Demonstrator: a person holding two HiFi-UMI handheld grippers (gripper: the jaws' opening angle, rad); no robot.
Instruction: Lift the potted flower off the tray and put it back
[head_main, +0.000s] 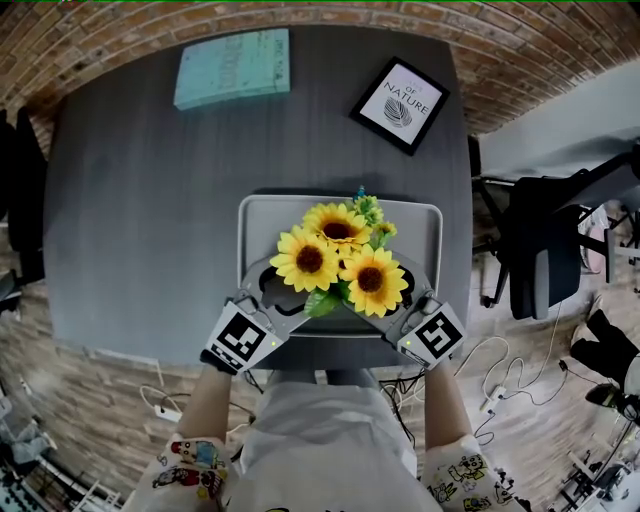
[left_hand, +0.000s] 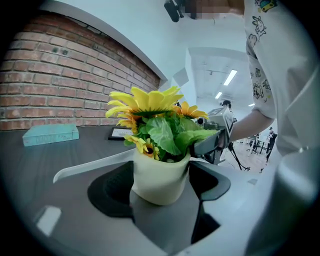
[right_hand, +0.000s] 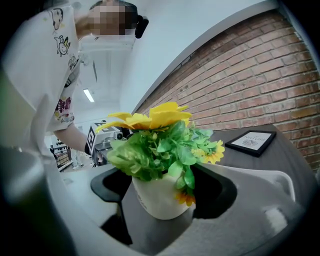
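The potted flower is a bunch of yellow sunflowers with green leaves in a white pot. It sits over the grey tray at the table's near edge. My left gripper comes in from the lower left and my right gripper from the lower right. In the left gripper view the black pads lie against both sides of the pot. The right gripper view shows the pot the same way, with the pads against it. Whether the pot's base rests on the tray I cannot tell.
A teal book lies at the table's far left and a black-framed print at the far right. A brick wall runs behind the table. A black office chair and floor cables are to the right.
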